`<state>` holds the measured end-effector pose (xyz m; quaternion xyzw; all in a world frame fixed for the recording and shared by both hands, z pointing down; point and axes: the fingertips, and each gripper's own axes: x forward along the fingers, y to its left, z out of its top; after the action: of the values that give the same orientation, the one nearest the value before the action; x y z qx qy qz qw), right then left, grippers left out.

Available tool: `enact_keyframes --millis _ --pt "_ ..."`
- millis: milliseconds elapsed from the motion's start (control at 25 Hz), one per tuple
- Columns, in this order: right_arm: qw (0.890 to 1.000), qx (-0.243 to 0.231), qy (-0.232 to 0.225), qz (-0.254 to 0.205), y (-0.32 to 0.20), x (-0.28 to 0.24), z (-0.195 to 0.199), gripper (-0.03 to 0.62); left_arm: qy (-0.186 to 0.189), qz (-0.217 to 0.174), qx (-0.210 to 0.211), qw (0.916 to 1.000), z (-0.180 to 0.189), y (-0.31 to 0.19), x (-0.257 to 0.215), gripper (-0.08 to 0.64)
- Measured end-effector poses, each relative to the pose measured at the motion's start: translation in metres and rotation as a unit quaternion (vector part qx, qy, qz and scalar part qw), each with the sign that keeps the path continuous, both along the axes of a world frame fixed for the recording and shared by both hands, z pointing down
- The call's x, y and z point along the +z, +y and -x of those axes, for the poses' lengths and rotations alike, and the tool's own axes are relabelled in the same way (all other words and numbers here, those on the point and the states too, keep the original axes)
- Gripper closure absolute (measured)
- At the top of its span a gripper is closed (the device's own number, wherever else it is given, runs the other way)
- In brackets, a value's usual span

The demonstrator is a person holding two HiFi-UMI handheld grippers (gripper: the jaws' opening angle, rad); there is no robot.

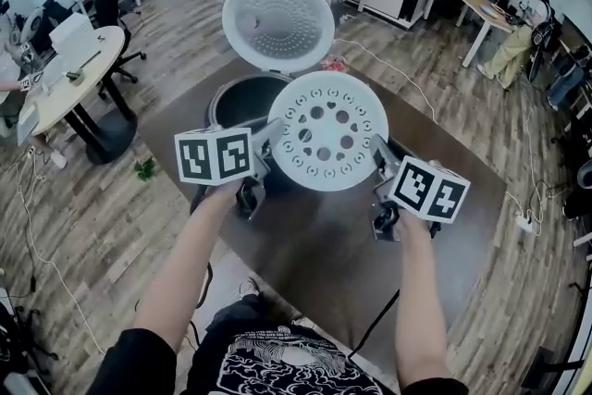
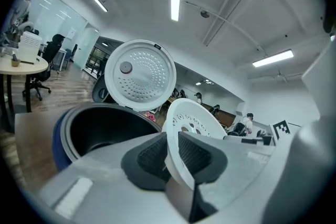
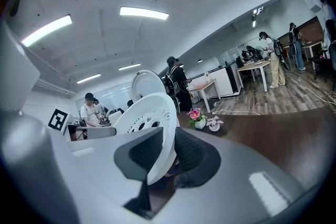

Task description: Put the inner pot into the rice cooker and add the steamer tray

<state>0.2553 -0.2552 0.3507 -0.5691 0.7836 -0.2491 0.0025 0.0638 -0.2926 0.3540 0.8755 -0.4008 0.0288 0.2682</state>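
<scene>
A white round steamer tray (image 1: 328,130) with holes hangs in the air just right of and above the rice cooker (image 1: 242,102). My left gripper (image 1: 270,143) is shut on the tray's left rim, and my right gripper (image 1: 375,153) is shut on its right rim. In the left gripper view the tray's rim (image 2: 176,152) sits pinched between the dark pads, with the cooker's dark inner pot (image 2: 102,128) open beside it. The right gripper view shows the tray (image 3: 152,118) clamped the same way. The cooker's white lid (image 1: 277,21) stands raised behind the pot.
The cooker stands on a dark brown table (image 1: 342,245). A small pot of pink flowers (image 3: 198,118) sits at the table's far side. A round desk (image 1: 65,79) with chairs is at the left; people work at desks at the far right.
</scene>
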Motion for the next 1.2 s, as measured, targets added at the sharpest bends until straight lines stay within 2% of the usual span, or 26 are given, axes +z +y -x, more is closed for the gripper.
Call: enact_keyframes --millis 240,520,920,1200 --pt "1.000 -0.020 -0.010 -0.003 -0.024 -0.011 0.035 0.523 0.005 -0.007 -0.021 0.9998 0.037 -0.020 -0.014 0.488" --pt "0.999 -0.038 -0.011 0.003 -0.062 -0.014 0.103 0.523 0.009 -0.005 -0.046 0.9989 0.106 -0.052 -0.018 0.491" --pt "0.999 -0.041 -0.020 0.013 -0.090 0.003 0.140 0.522 0.016 -0.002 -0.058 0.9982 0.144 -0.081 -0.005 0.497" --pt "0.999 -0.029 -0.016 0.032 -0.100 0.021 0.141 0.520 0.007 0.012 -0.044 0.9989 0.144 -0.095 0.011 0.497"
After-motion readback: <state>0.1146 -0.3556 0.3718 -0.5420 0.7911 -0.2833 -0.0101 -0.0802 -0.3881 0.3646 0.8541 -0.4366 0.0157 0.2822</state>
